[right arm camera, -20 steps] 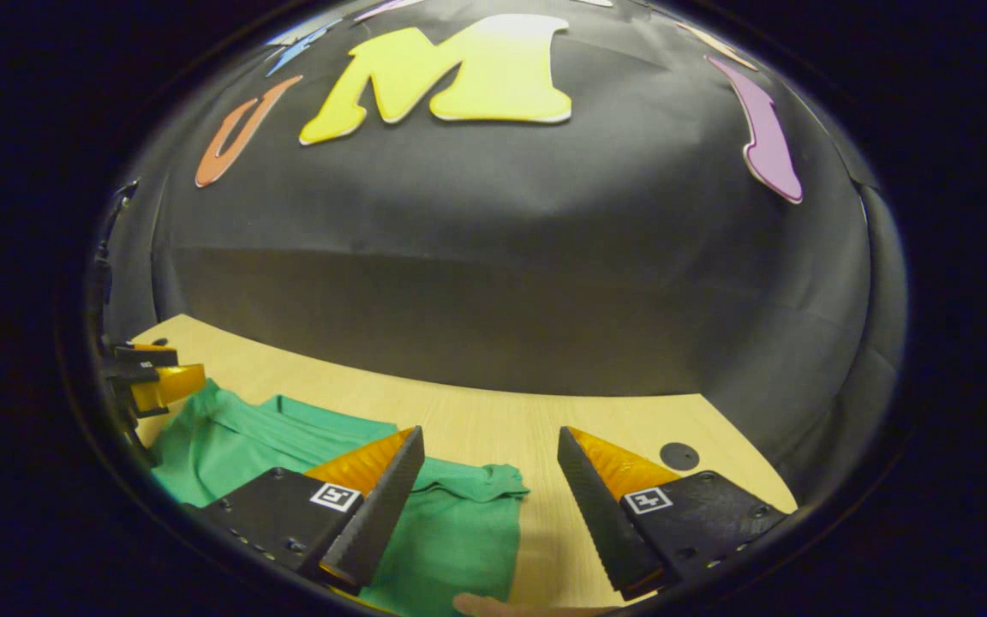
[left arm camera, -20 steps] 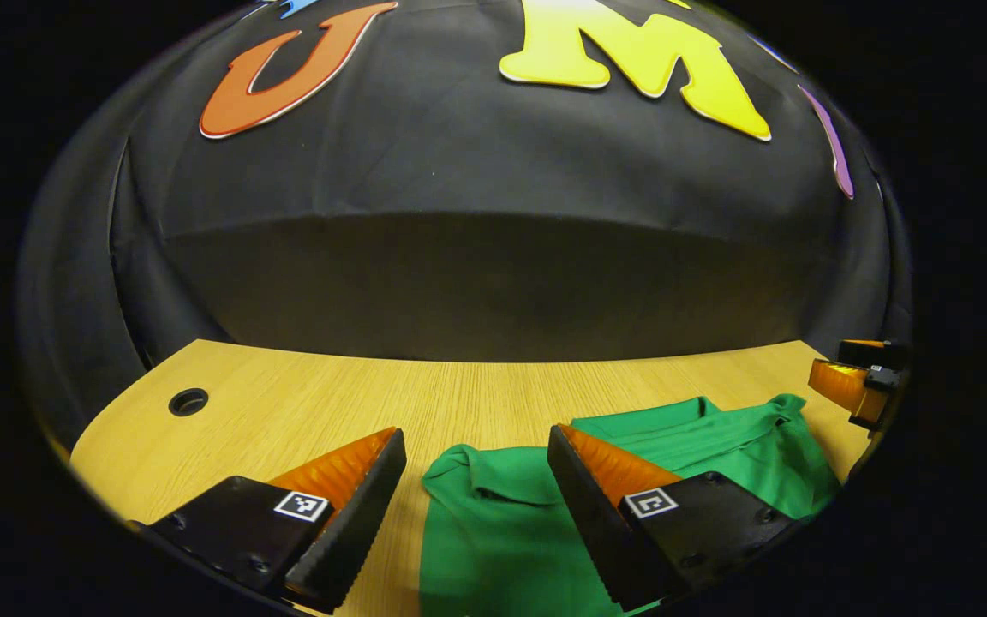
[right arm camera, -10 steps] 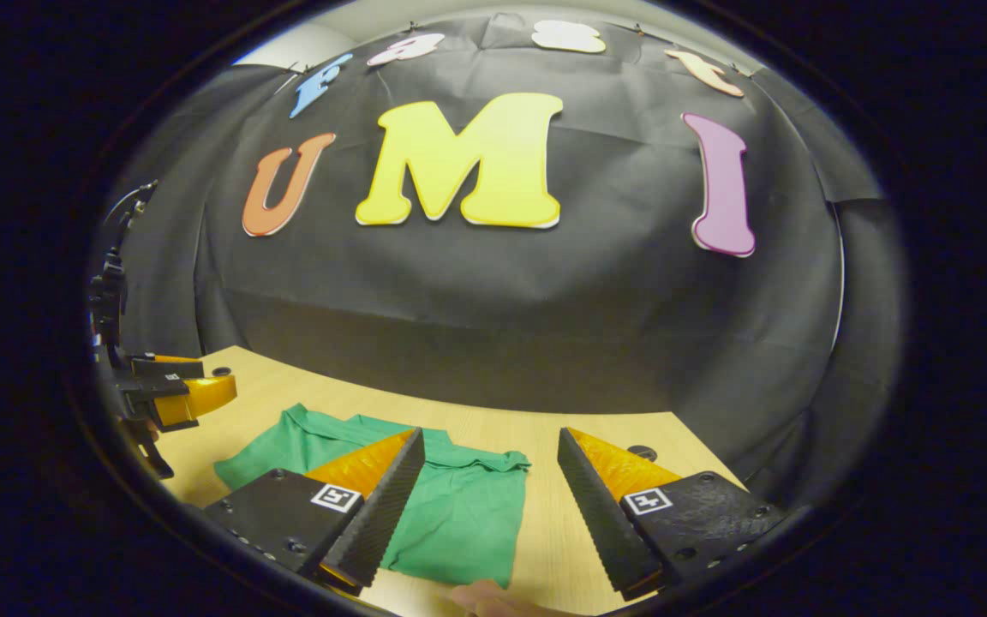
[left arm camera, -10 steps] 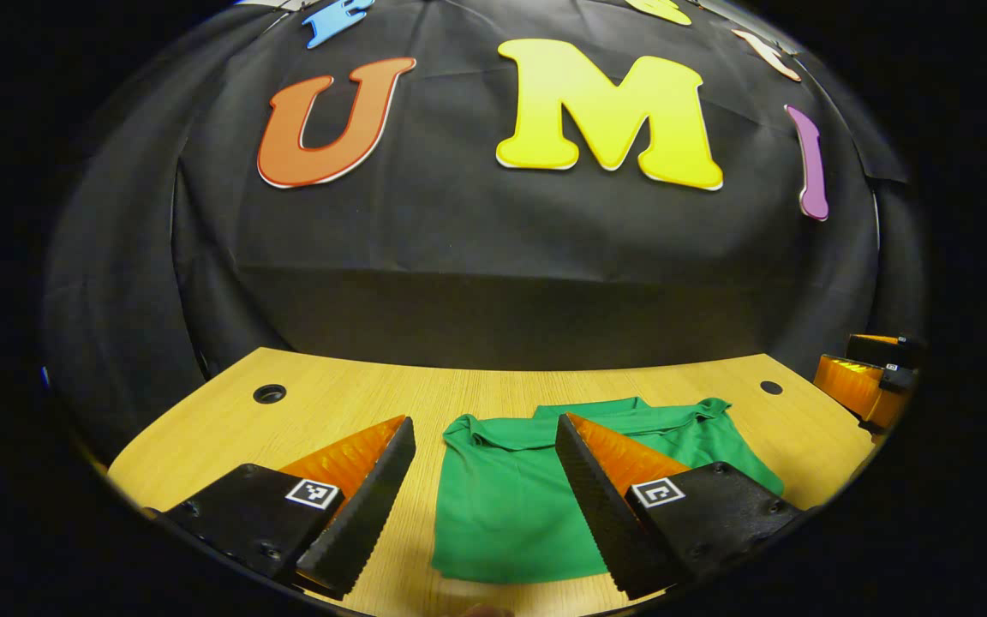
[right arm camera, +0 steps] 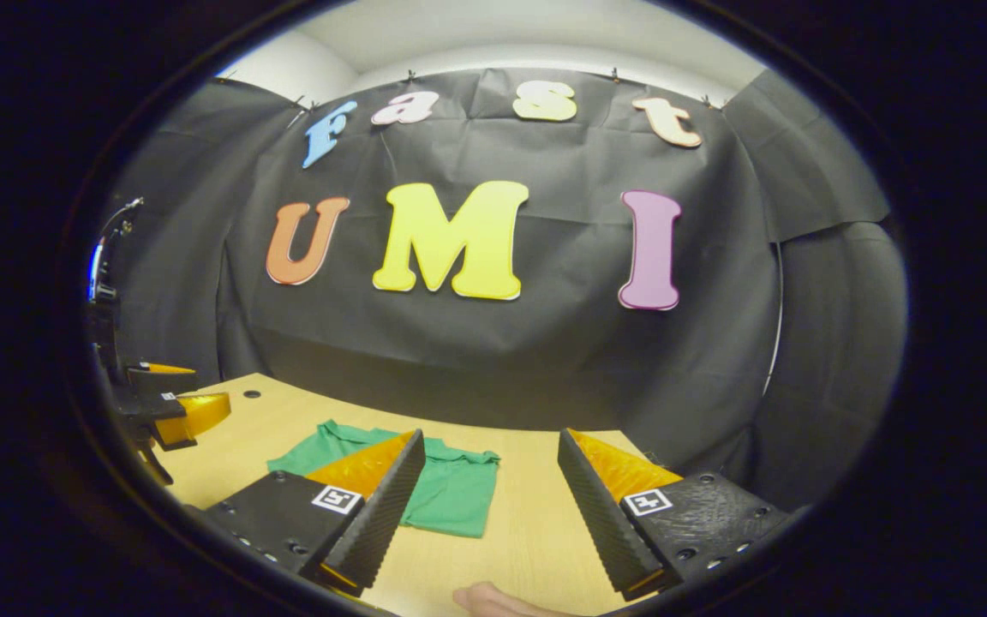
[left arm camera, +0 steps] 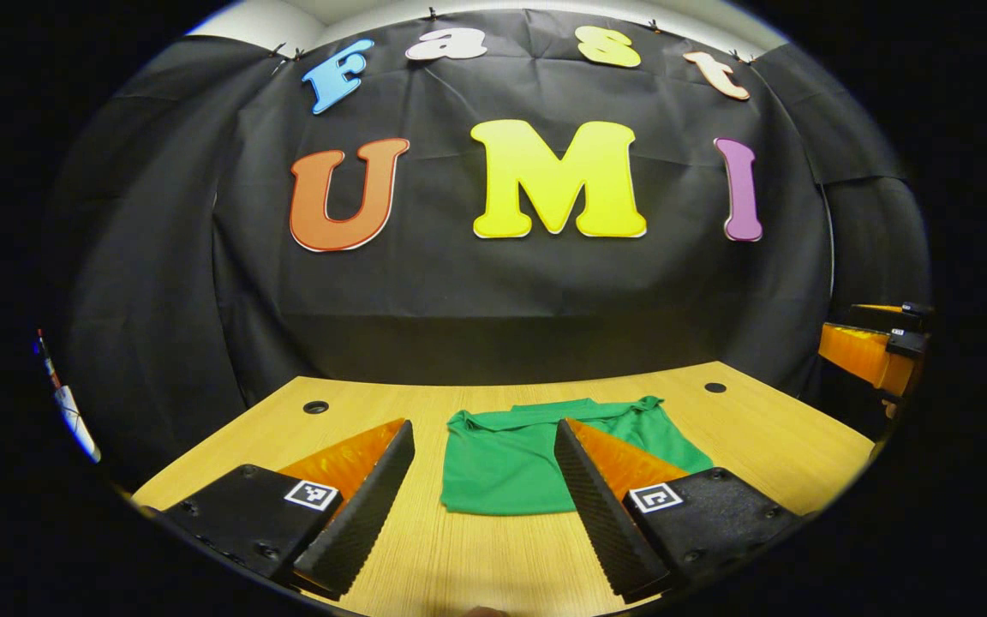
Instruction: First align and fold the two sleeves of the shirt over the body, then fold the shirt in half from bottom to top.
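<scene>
The green shirt (left arm camera: 506, 458) lies folded into a compact rectangle on the wooden table (left arm camera: 768, 428), collar toward the booth wall. My left gripper (left arm camera: 485, 506) hangs open above the table's near edge, short of the shirt, with nothing between its fingers. In the right gripper view the shirt (right arm camera: 452, 493) sits left of centre, partly behind the left finger. My right gripper (right arm camera: 487, 506) is open and holds nothing, pulled back from the shirt's right edge. The right gripper (left arm camera: 875, 351) shows at the far right of the left gripper view, and the left gripper (right arm camera: 172, 403) at the far left of the right gripper view.
Two round cable holes (left arm camera: 315, 407) (left arm camera: 714, 387) sit in the table's far corners. The black cloth wall rises just behind the table. A fingertip (right arm camera: 493, 600) shows at the bottom edge of the right gripper view.
Both grippers have drawn back and up from the shirt, which now looks smaller and farther off. Both have stayed open. The shirt lies still.
</scene>
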A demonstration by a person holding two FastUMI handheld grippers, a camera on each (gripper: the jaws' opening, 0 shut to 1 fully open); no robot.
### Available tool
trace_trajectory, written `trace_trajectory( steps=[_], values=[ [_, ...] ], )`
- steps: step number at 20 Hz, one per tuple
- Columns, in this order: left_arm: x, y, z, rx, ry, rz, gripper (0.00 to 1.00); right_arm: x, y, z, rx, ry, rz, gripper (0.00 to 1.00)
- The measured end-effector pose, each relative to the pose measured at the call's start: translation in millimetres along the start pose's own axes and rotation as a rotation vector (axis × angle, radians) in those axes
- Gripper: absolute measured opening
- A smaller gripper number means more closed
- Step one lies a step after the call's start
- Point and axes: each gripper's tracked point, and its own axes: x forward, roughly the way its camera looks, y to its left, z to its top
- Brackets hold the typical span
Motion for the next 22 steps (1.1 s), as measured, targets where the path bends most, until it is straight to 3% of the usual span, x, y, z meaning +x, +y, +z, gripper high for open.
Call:
trace_trajectory(
  steps=[6, 7, 12, 17, 22],
  values=[
    [-82, 4, -25, -0.02, 0.0, 0.052, 1.0, -87, -1, -28, 0.01, 0.002, -0.002, 0.93],
    [-92, 3, -29, -0.02, 0.0, 0.056, 1.0, -97, 1, -34, 0.024, 0.011, 0.004, 0.97],
    [-131, -7, -44, 0.01, -0.011, 0.043, 1.0, -134, -14, -67, -0.004, 0.085, -0.013, 0.97],
    [-135, -7, -58, 0.011, 0.01, 0.013, 1.0, -153, -42, -70, -0.091, 0.084, -0.037, 0.95],
    [-127, -5, -67, -0.031, 0.036, 0.014, 1.0, -155, -50, -74, -0.023, 0.118, -0.031, 0.95]
  ],
)
